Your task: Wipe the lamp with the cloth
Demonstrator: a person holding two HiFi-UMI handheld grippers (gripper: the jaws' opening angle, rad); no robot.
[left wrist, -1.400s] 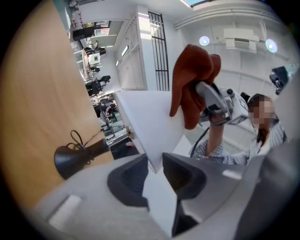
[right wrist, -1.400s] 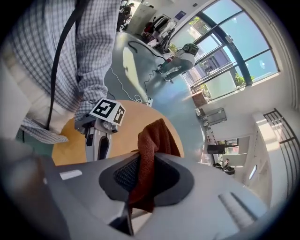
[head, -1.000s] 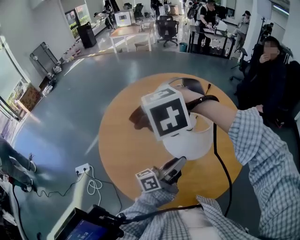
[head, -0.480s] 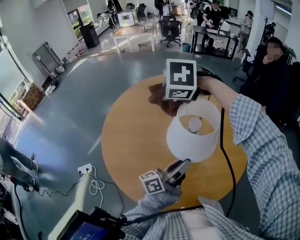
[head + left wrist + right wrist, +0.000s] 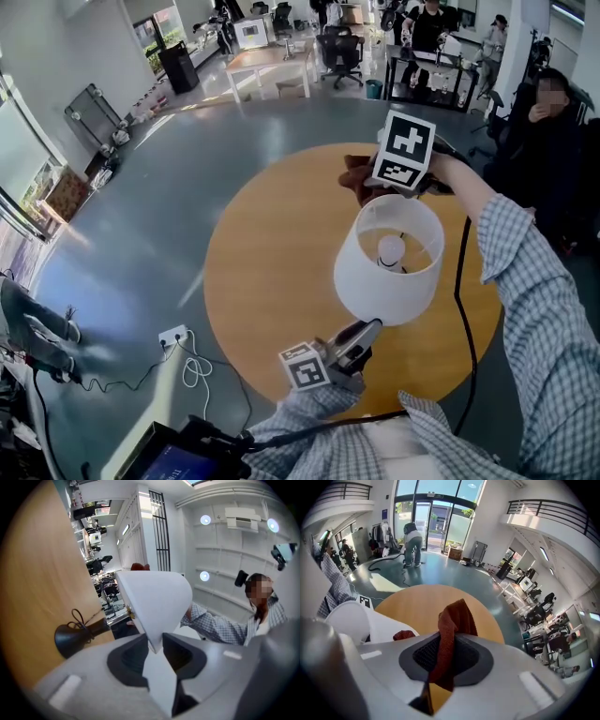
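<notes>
Above the bench (image 5: 272, 281), left fingers (image 5: 133, 660) pinched only the shade rim of the lamp (image 5: 389, 272); right fingers (image 5: 424, 654) clamped the cloth (image 5: 452, 620). Hard wiping might twist my thin grip loose.

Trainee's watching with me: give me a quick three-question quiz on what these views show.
1. True or false: the right gripper is shut on the reddish-brown cloth.
2. The left gripper is shut on which thing? A) black lamp base B) white lampshade rim C) power cord
3. Head view: looking into the lampshade's open top, you see the ____.
Key: 1 true; 2 B; 3 bulb.
</notes>
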